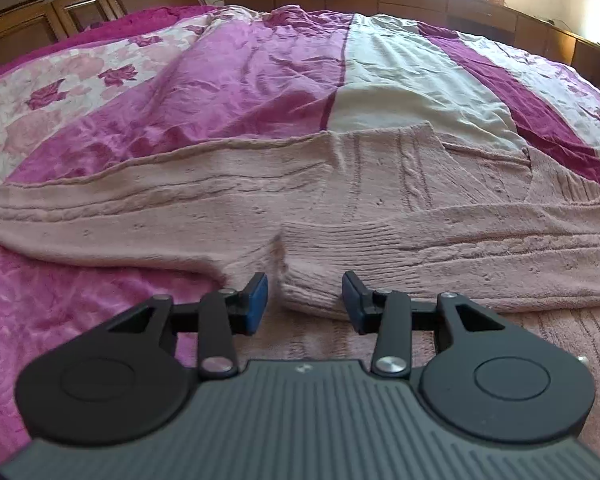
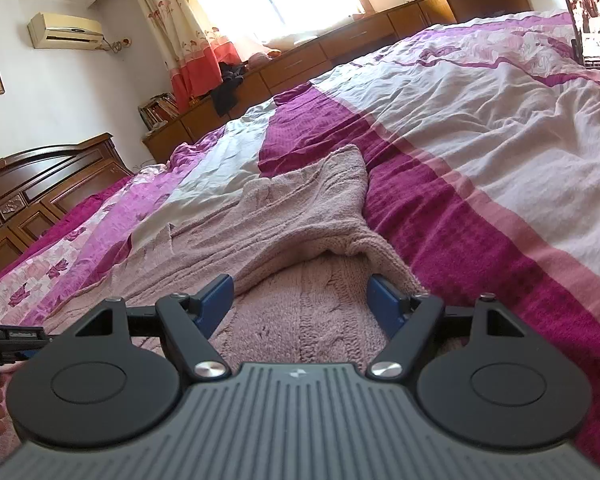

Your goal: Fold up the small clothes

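A pink knitted sweater lies spread across the bedspread of a bed, partly folded, with one sleeve laid back over the body. The left gripper hangs low over the sweater with its jaws apart, the ribbed cuff of that sleeve lying between the blue pads, not pinched. The right gripper is also spread wide and grips nothing; it hovers over the cable-knit body, beside a raised fold of the sweater. A phone stands upright at the far edge of the bed
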`<state>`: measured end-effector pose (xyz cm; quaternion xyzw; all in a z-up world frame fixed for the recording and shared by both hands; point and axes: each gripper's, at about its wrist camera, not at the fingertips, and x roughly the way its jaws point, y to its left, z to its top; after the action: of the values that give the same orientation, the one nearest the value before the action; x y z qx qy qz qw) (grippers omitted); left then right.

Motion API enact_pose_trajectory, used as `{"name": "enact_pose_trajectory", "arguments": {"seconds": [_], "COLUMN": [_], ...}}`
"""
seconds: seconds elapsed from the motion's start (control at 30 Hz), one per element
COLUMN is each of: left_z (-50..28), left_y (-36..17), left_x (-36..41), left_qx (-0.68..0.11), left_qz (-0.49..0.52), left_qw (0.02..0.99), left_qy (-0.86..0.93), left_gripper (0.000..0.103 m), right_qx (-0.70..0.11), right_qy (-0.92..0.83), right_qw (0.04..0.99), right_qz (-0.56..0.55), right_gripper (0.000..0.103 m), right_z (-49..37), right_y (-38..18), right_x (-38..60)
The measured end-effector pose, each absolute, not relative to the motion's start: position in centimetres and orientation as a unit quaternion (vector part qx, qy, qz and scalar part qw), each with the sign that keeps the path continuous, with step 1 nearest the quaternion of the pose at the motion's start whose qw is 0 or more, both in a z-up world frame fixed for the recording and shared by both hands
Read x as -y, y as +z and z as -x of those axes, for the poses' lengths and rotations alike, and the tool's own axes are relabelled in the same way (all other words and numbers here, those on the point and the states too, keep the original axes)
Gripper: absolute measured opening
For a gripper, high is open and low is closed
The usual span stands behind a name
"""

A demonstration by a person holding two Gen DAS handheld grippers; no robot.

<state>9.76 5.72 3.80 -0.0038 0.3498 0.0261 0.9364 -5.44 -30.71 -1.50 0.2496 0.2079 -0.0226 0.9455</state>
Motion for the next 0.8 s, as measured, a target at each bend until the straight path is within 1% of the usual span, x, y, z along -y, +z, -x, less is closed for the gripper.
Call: {"name": "enact_pose_trajectory", "arguments": {"seconds": [0.4,0.6,0.8], "left_z": [-8.7,-8.4,-8.7], "left_y": [5.8,8.0,9.4], "left_x": [-7.9,-10.9,-14.9], "left_qx": [-0.343,-0.332,-0.329], "left_qz": [-0.007,-0.006,-0.008], "left_qw": [0.939,0.941,0.938], "left_qy": [0.041,0.066,0.107], "left_gripper": [0.043,0.043,0.043], "right_qx": [-0.213,-0.215,-0.217], "right_qy": [-0.029,-0.021,0.007], "right_qw": [0.945,0.942,0.946], "right_qz": [-0.248,-0.258,-0.242], "right_gripper": [0.08,0.08,0.08], "right_z": [5.3,5.8,6.3], "right_y": [-1.2,0.6,3.1], "right_x": [30.5,29.6,27.5]}}
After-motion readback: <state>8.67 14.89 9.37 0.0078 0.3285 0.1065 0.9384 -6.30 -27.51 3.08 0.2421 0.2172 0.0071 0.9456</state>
